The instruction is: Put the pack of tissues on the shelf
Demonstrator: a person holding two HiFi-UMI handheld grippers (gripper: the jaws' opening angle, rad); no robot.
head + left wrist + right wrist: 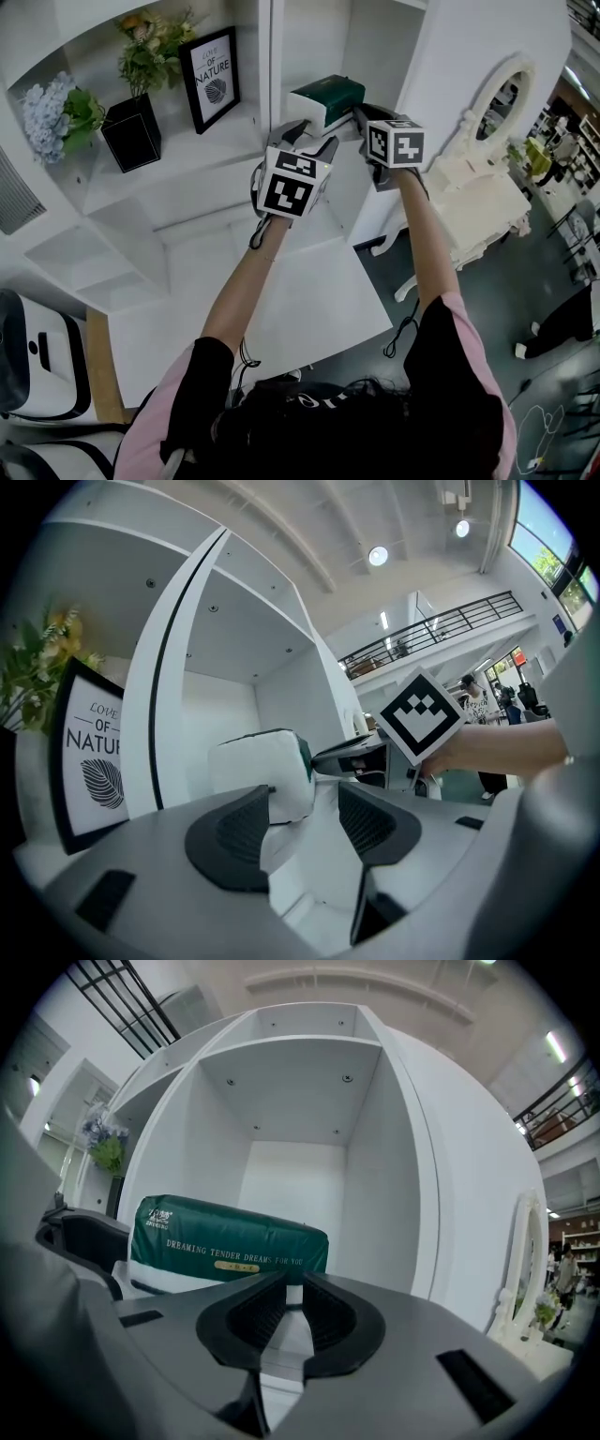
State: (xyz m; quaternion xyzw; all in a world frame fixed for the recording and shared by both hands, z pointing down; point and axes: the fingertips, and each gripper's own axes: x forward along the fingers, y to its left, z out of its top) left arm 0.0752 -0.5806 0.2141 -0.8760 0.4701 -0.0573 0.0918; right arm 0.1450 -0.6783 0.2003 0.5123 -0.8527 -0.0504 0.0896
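One pack of tissues [230,1241], soft plastic, dark green on top with a white band below, and it's at the front edge of an open compartment in the tall white shelf unit [291,1176]. Its long printed side faces my right gripper, its white end faces my left.

Two grippers on it, one from each side. My right gripper [292,1283] has its jaws pressed almost together, only a thin slit between the pads, with the tips right up against the lower white band. I can't make out whether any wrapper is caught in there. My left gripper [305,794] has its jaws spread wide, with the pack's white end just past the left pad and nothing squeezed.

Two marker cubes, one riding on each gripper, near each other in the head view.

Moving out: in the next compartment to the left stands one black-framed print [215,77] with a leaf on it, one black square pot [131,131] of green and yellow foliage, and one bunch of pale blue flowers [47,117]. Off to the right, one white carved dressing table [478,192] with an oval mirror.
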